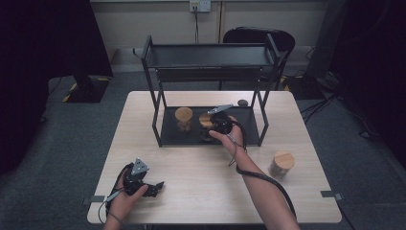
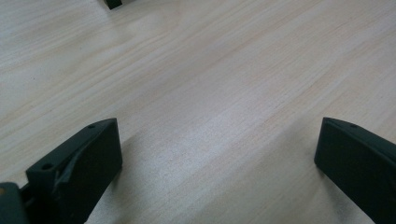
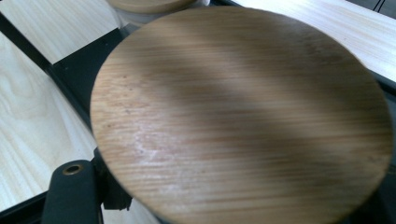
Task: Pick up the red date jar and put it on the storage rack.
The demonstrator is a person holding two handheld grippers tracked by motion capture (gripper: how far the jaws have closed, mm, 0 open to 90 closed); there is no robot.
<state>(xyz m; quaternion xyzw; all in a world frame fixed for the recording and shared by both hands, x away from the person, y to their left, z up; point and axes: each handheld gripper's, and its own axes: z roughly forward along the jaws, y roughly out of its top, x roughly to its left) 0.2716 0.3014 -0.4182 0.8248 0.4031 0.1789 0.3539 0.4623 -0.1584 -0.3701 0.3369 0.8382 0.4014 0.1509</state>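
A jar with a round bamboo lid (image 3: 243,116) stands on the bottom shelf of the black rack (image 1: 160,120). My right gripper (image 1: 216,125) is shut on it from the front, and one black finger (image 3: 72,191) shows under the lid's edge. A second lidded jar (image 1: 184,118) stands just to the left on the same shelf, and its lid (image 3: 149,3) peeks in at the top of the right gripper view. My left gripper (image 1: 154,188) rests on the table near the front left, its jaws wide apart over bare wood (image 2: 217,135).
A third jar with a bamboo lid (image 1: 281,164) stands on the table (image 1: 191,196) right of the rack. A small dark object (image 1: 242,102) lies behind the rack's lower shelf. The rack's upper shelf (image 1: 210,55) overhangs the jars. A chair stands behind the table.
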